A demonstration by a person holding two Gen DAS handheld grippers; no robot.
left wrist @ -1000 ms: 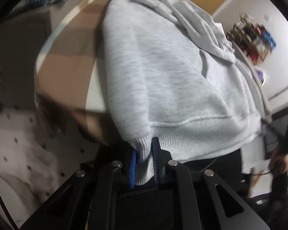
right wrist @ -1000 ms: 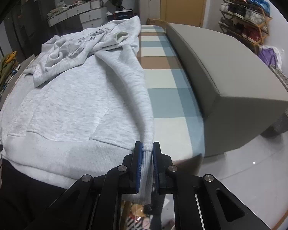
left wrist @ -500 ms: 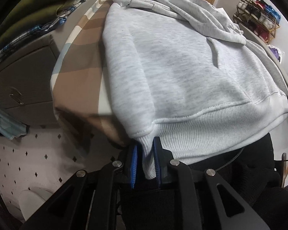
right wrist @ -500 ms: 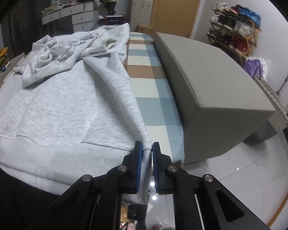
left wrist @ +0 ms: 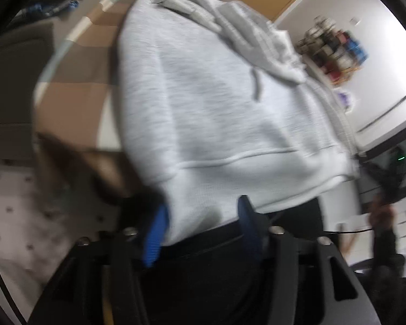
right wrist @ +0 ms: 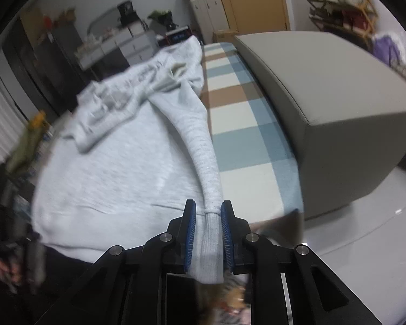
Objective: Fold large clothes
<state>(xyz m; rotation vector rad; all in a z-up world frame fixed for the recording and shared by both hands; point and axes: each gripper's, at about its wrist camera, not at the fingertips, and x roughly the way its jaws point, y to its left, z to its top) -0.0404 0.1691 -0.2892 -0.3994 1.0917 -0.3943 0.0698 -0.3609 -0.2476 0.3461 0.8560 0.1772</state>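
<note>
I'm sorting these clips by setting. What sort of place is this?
Most likely a lived-in room at home: a grey hoodie spread on a checked cover, a shoe rack and a wooden door.

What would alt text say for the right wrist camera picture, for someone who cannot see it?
A light grey hoodie lies spread over a checked blanket. Its sleeve cuff sits between the right gripper's two blue-padded fingers, which are opening. A grey padded block lies alongside on the right, in a cluttered room.
</note>
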